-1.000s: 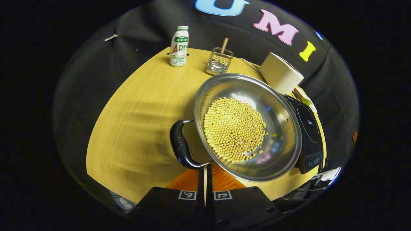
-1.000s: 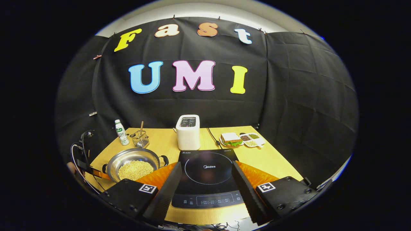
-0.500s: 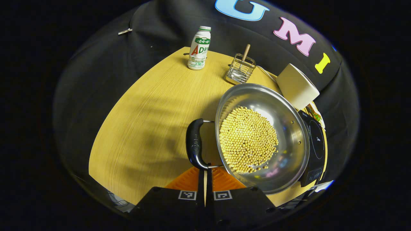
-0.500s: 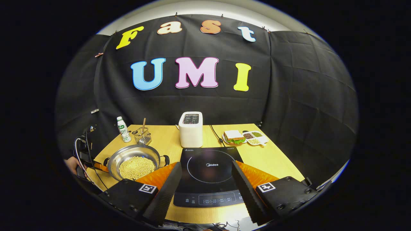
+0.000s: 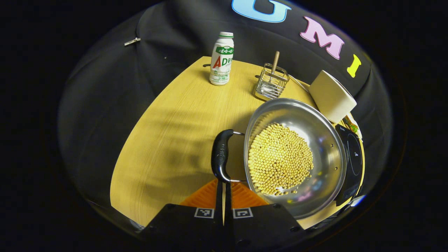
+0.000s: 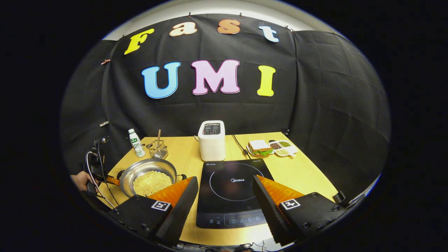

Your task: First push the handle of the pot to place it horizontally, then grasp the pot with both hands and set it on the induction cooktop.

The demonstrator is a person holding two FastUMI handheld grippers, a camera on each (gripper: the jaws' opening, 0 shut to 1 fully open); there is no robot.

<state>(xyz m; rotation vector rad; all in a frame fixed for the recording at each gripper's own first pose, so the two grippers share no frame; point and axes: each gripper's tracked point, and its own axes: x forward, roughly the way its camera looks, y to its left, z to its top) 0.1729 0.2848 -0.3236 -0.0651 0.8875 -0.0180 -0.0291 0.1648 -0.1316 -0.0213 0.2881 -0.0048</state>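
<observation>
the left claw (image 5: 223, 187) is clenched, its two fingers pressed together with just a thin slit between them, and their tips sit right at the near end of the black handle (image 5: 220, 155) of the pot (image 5: 315, 140); whether they actually touch the handle is hard to tell, and nothing is pinched between them. the pot, a shallow steel one with a heap of pale yellow beans (image 5: 280, 159) in it, stands on the wooden surface (image 5: 168, 133), its far rim right beside the induction cooktop (image 5: 351, 157). beyond the pot stand a white bottle (image 5: 221, 58) with a green label, a small wire basket (image 5: 271, 85) with a wooden stick poking up, and a white toaster (image 5: 330, 95). in the right gripper view the right claw (image 6: 225, 201) is released, fingers spread wide and holding nothing, hovering over the front edge of the induction cooktop (image 6: 234, 189), whose control strip shows between them. to its left the pot (image 6: 148, 176) with the beans sits on the surface (image 6: 297, 171), the left claw (image 6: 111, 180) at its far handle with a hand (image 6: 81, 180) behind it. the toaster (image 6: 211, 140) stands behind the cooktop, the bottle (image 6: 135, 142) and wire basket (image 6: 157, 148) at the back left, and a sandwich (image 6: 259, 147) beside a small divided dish (image 6: 283, 147) at the back right
</observation>
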